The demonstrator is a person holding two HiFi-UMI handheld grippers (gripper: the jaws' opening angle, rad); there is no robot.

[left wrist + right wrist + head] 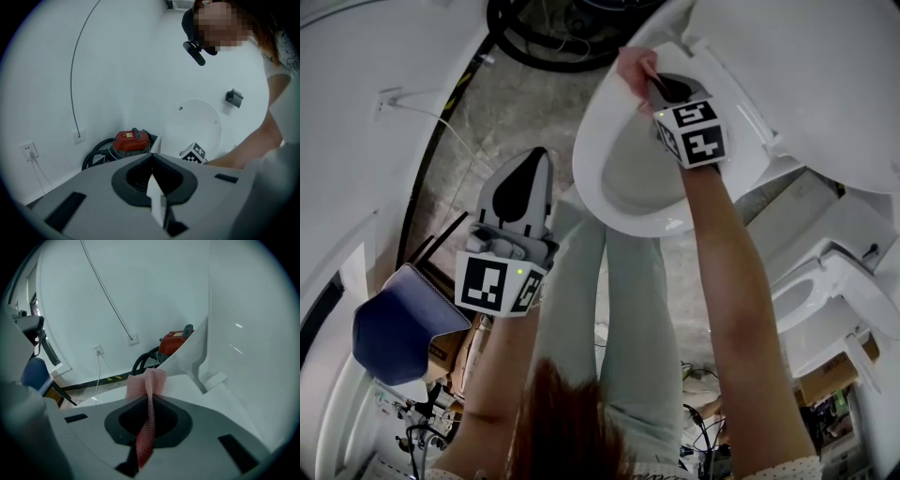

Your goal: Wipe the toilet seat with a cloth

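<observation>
Cloth (149, 380) is being clamped in right claw (659, 91), pressing onto seat (586, 169) rim for wiping; left claw (528, 178) is idling clenched, empty, beside seat.

pink cloth (148, 380), white toilet seat (589, 161), red vacuum (174, 341)

Head view: toilet seat (592, 173) at 12 o'clock, lid (806, 75) up behind it at 1-2. Cloth (633, 66) on seat's far rim, in R hand-held gripper (656, 86). L hand-held gripper (525, 178) off seat at 9. Vacuum (553, 28) at 11, beyond seat. Chair (398, 323) at 8.
</observation>
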